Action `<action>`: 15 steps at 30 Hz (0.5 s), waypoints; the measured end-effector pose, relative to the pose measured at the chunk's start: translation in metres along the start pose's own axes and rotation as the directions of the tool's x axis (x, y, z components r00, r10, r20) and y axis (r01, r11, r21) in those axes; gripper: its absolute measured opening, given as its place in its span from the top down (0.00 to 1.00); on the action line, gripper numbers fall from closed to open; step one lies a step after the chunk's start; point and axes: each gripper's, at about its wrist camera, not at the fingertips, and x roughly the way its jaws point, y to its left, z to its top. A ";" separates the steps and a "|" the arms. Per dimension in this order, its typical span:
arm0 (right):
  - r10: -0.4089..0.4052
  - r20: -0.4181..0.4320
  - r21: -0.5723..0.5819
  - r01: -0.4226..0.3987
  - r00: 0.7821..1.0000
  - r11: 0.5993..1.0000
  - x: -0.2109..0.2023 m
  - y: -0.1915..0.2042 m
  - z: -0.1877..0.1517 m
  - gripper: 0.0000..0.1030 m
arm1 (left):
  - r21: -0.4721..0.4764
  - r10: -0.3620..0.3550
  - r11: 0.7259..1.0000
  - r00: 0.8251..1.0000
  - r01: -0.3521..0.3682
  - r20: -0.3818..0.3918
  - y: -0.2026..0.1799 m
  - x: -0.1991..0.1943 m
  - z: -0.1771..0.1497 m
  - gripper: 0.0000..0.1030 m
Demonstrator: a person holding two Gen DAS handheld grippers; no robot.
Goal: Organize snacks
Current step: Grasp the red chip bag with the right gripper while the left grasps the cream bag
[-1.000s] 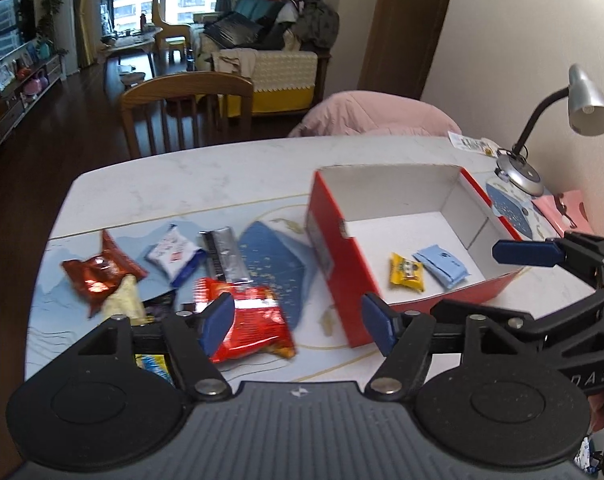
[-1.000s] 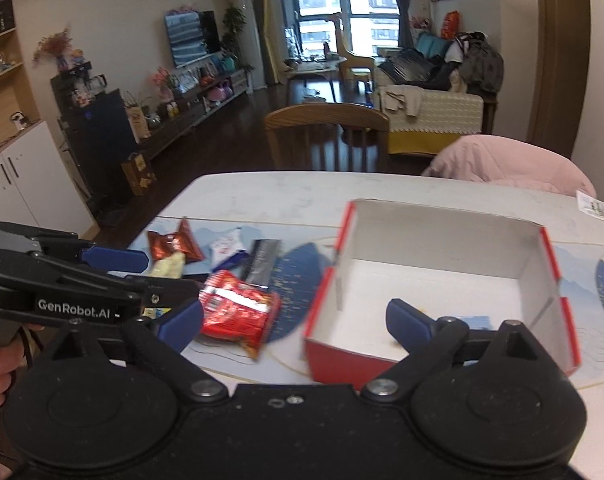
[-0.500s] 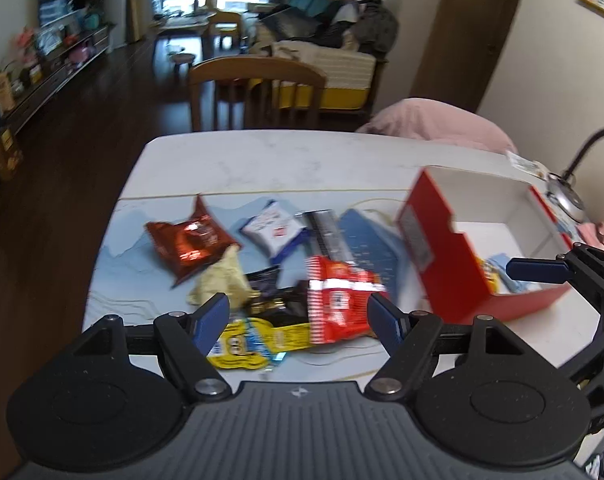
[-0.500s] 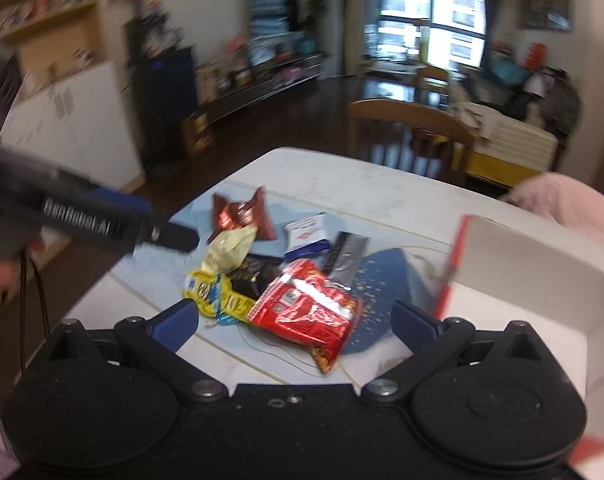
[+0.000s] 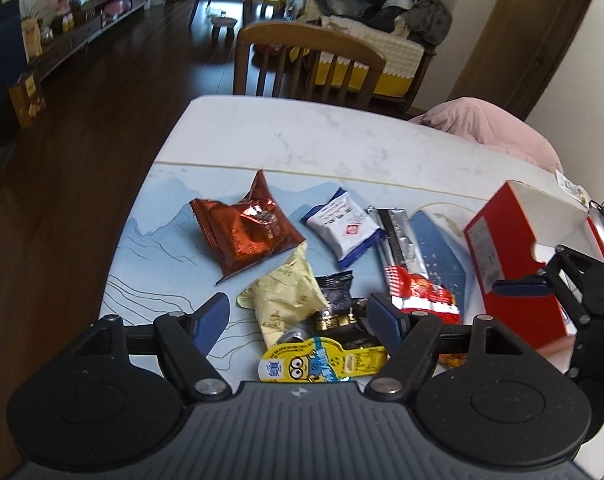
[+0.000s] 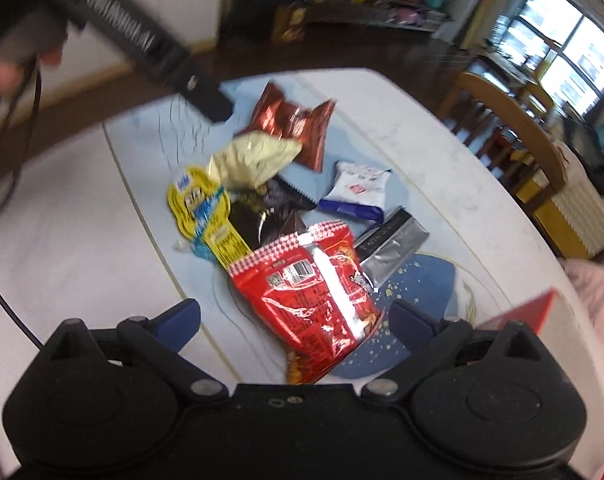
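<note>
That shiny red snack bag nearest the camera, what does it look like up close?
The red snack bag is glossy, crinkled foil or plastic with a white-checkered top edge, a barcode and a silvery back seam showing. It lies flat on the blue-patterned mat, overlapping a dark packet and a silver bar wrapper. Nothing grips it.

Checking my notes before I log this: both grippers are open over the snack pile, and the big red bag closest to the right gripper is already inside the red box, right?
Not quite. The big red bag still lies on the table, outside the red box; the right wrist view shows it. Both grippers are open.
</note>
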 end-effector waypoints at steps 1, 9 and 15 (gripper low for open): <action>0.004 -0.020 -0.038 -0.005 1.000 0.999 0.007 0.001 0.003 0.03 | -0.004 0.003 1.000 1.000 -0.003 -0.004 0.002 0.004 0.001 0.27; 0.006 -0.132 -0.176 -0.029 0.991 0.984 0.048 -0.006 0.011 0.04 | -0.015 0.001 1.000 0.999 -0.002 -0.048 0.009 0.032 0.011 0.27; -0.012 -0.159 -0.208 -0.022 0.987 0.978 0.064 -0.005 0.009 0.06 | -0.063 -0.037 0.998 0.992 0.029 -0.124 0.018 0.060 0.019 0.27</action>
